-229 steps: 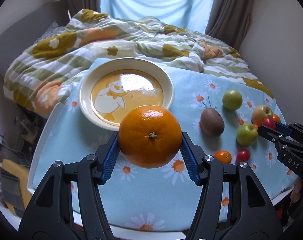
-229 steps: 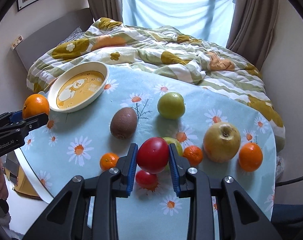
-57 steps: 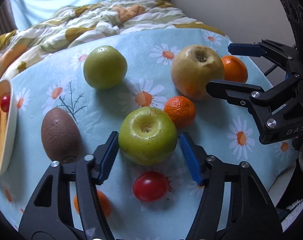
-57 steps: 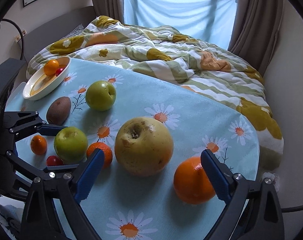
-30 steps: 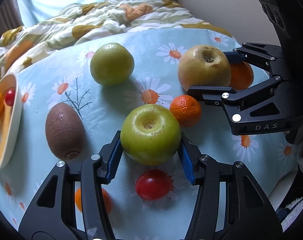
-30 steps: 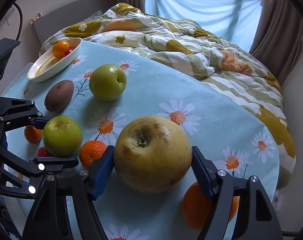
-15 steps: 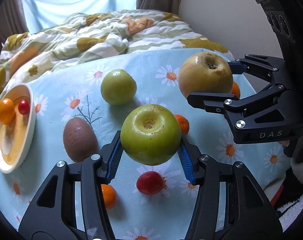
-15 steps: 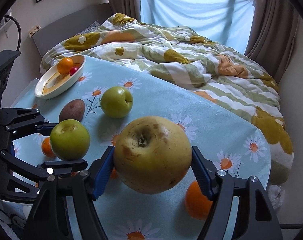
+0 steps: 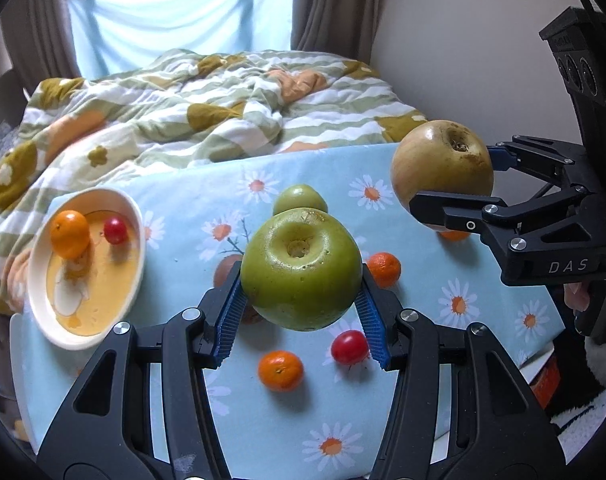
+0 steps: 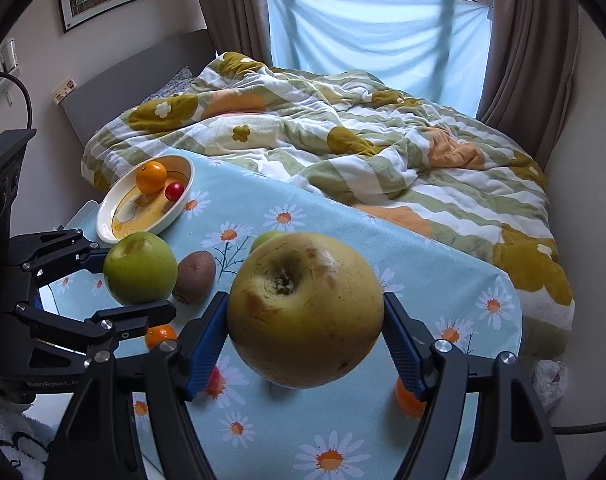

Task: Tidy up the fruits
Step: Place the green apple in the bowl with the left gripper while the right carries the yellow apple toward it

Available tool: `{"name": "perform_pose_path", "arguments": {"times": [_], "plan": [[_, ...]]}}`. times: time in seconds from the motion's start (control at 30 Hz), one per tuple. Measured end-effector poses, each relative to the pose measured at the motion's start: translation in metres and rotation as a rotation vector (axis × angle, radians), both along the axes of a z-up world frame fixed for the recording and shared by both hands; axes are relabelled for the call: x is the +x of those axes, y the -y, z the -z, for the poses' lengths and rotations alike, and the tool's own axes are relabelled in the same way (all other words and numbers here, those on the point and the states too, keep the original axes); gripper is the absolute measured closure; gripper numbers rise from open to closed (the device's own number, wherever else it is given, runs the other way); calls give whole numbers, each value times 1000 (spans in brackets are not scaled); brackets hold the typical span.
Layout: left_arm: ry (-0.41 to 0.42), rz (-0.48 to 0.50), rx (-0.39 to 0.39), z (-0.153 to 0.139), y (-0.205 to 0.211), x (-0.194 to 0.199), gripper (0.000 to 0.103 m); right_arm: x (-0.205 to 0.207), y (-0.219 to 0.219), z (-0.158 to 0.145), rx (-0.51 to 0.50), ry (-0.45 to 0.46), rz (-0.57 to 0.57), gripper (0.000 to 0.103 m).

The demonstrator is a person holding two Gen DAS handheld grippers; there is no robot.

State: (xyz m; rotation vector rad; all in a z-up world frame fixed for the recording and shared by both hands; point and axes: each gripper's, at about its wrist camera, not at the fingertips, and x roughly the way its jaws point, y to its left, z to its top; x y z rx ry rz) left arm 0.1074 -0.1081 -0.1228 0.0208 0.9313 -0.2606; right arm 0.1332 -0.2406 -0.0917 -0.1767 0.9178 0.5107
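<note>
1. One cream plate (image 9: 137,240) sits at the left end of the surface (image 9: 483,320), which wears a pale blue daisy cloth. It holds two fruits: one orange (image 9: 69,233) and one red cherry tomato (image 9: 115,230), side by side.
2. One brown kiwi (image 10: 193,277) lies on the cloth right of the plate, mostly hidden behind the held fruit in the left wrist view.
3. The left gripper (image 9: 301,310) has its blue-padded fingers (image 9: 227,312) pinching one green apple (image 9: 301,268), held up clear of the cloth, stem hollow facing the camera.
4. A second green apple (image 9: 301,198) rests on the cloth just behind the held one.
5. Loose on the cloth below: one mandarin (image 9: 280,370) and one more cherry tomato (image 9: 349,347), close together. Another mandarin (image 9: 384,269) lies further right.
6. The right gripper (image 10: 305,338) pinches one large yellow-brown apple (image 10: 305,312) between its fingers (image 10: 205,346), also lifted off the cloth.
7. One more orange fruit (image 10: 407,398) peeks out beneath the right fingers.
8. A bed (image 10: 343,140) with a striped, flowered quilt lies behind the surface.
</note>
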Motion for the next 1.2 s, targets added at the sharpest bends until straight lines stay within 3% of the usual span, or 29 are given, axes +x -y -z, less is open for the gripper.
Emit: {"name": "perform_pose_path", "arguments": {"times": [0.37, 0.57, 0.97, 1.2], "plan": [[19, -67, 24, -19, -97, -1, 44, -4, -75, -16, 51, -14, 23, 33], [5, -107, 38, -15, -156, 10, 44, 2, -121, -14, 75, -28, 26, 33], [-103, -139, 28, 30, -250, 46, 44, 16, -205, 13, 106, -86, 30, 33], [-138, -103, 24, 61, -272, 67, 44, 21, -228, 28, 100, -108, 67, 33]]}}
